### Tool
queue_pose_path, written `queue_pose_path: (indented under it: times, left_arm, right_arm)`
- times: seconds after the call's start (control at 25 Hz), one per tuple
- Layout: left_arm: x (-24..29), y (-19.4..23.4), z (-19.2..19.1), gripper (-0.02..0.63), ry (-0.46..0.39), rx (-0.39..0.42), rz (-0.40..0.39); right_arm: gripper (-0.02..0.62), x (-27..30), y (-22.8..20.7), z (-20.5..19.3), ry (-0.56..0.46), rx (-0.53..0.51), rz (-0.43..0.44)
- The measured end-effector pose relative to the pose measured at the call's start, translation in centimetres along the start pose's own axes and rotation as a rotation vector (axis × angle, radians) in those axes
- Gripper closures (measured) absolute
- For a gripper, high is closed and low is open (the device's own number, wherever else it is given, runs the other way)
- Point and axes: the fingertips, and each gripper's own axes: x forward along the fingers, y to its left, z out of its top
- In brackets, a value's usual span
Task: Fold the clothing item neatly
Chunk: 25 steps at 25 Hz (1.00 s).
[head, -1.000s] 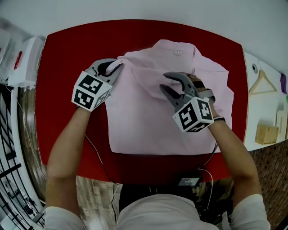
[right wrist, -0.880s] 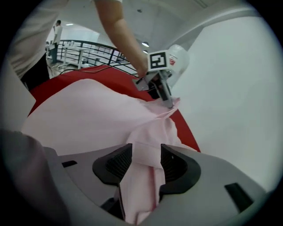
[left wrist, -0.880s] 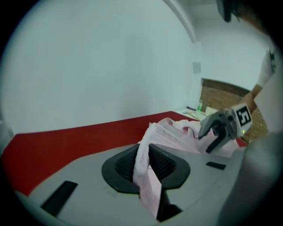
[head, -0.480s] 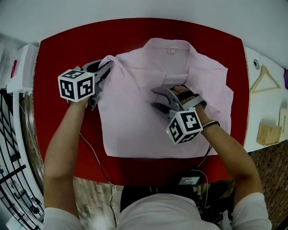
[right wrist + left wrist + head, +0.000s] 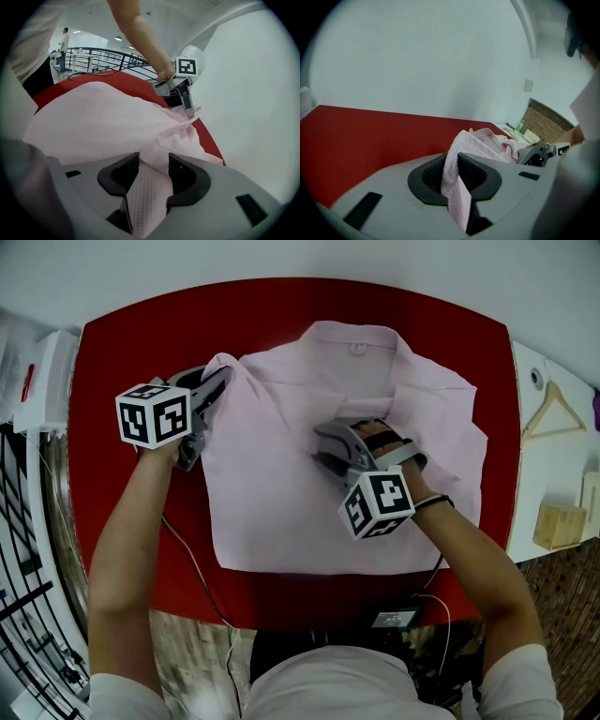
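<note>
A pale pink shirt (image 5: pixel 281 493) lies spread on the round red table (image 5: pixel 141 343), collar at the far side. My left gripper (image 5: pixel 217 381) is at the shirt's far left corner, shut on a pinched fold of pink cloth (image 5: pixel 461 140) that hangs out between its pads. My right gripper (image 5: pixel 321 448) rests low on the shirt's middle, beside a folded-in flap at the right. Its jaws have just been opening and now stand wide, with a band of shirt fabric (image 5: pixel 150 187) still lying between them. The right gripper view shows the left gripper (image 5: pixel 187 101) holding the far corner.
A white side surface at the right carries a wooden hanger (image 5: pixel 553 413) and a wooden block (image 5: pixel 558 526). A white object (image 5: pixel 42 381) and metal railings sit left of the table. A cable (image 5: pixel 192 563) runs along the table's near edge.
My left gripper has rolled and shifted left with the shirt corner, drawing that edge outward. My right gripper has sunk onto the shirt and come nearer, its jaws wider apart.
</note>
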Motion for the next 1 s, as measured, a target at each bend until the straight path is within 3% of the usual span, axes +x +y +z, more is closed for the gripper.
queue_pose_path:
  times: [0.04,0.08,0.12,0.16,0.56,0.72,0.88,0.92,1.0]
  left_arm:
    - [0.0,0.0,0.0,0.548,0.002,0.0,0.0]
    - [0.0,0.0,0.0,0.548,0.003,0.001,-0.001]
    - [0.0,0.0,0.0,0.548,0.005,0.004,-0.002]
    - [0.0,0.0,0.0,0.548,0.007,0.007,-0.003]
    - [0.9,1.0,0.1,0.541,0.023,-0.025,0.003]
    - [0.5,2.4,0.0,0.46,0.033,0.002,0.056]
    - [-0.7,3.9,0.0,0.433,0.026,0.018,0.123]
    - [-1.2,4.4,0.1,0.431,0.017,0.019,0.143]
    - [-2.1,5.2,0.4,0.428,-0.005,0.023,0.179]
  right_arm:
    - [0.395,0.2,-0.2,0.0,0.007,0.015,0.002]
    - [0.448,0.3,-0.6,0.0,0.011,0.03,-0.001]
    - [0.566,0.1,-1.2,0.1,0.009,0.047,-0.01]
    - [0.57,0.0,-2.0,0.1,0.002,0.064,-0.021]
    - [0.571,0.2,-10.6,-3.4,0.029,0.326,-0.169]
    - [0.571,1.0,-13.9,-6.4,0.092,0.424,-0.246]
    - [0.568,1.3,-16.1,-9.5,0.15,0.518,-0.307]
    - [0.557,1.1,-16.5,-10.0,0.154,0.54,-0.317]
    - [0.45,0.4,-17.2,-10.6,0.14,0.579,-0.336]
